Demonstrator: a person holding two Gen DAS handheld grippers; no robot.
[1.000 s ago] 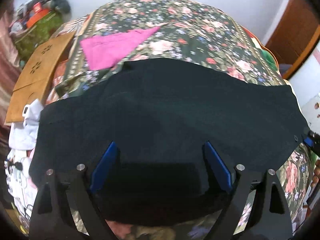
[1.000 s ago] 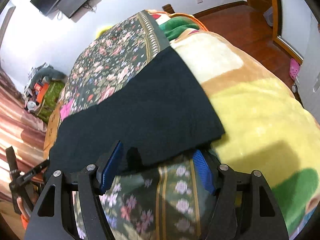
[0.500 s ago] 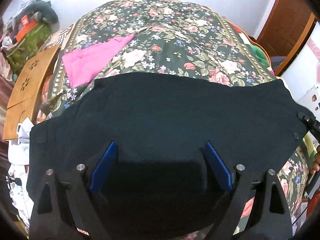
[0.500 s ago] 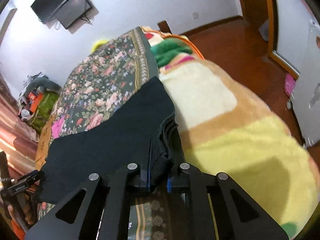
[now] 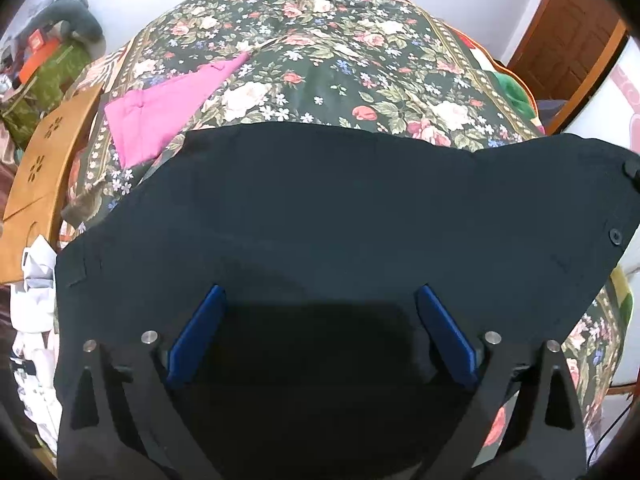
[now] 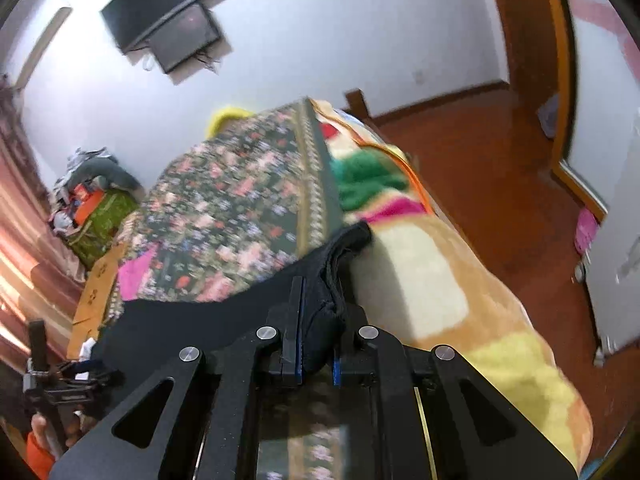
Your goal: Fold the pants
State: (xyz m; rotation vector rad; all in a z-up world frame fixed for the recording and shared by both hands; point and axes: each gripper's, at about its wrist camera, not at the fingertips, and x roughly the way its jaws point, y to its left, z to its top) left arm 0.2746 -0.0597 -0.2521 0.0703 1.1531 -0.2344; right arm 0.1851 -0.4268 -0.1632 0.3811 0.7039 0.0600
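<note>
Since a second ago: the right tongs went from wide apart at the hem to clamped on it, and that end of the black pants has lifted off the bed — the right view now tilts up at the wall and the TV
Left tongs: blue pads spread wide, hovering over the near edge of the cloth; nothing between them
Right tongs: shut on a bunched wad of the pants' end, several layers caught
Pants: spread flat crosswise on the floral bedspread, one end raised in the right grip beside the yellow blanket; a button shows near that end
Nearby: a pink garment lies farther up the bed, apart from the pants
Step in hand: probably carrying the raised end over toward the opposite end for the first fold
Doing it well: keep the lift low and the cloth taut so the layers do not slip from the pinch; the left side could pin or grip the other end first, so that the pants do not drag across the spread — then lay edge on edge
</note>
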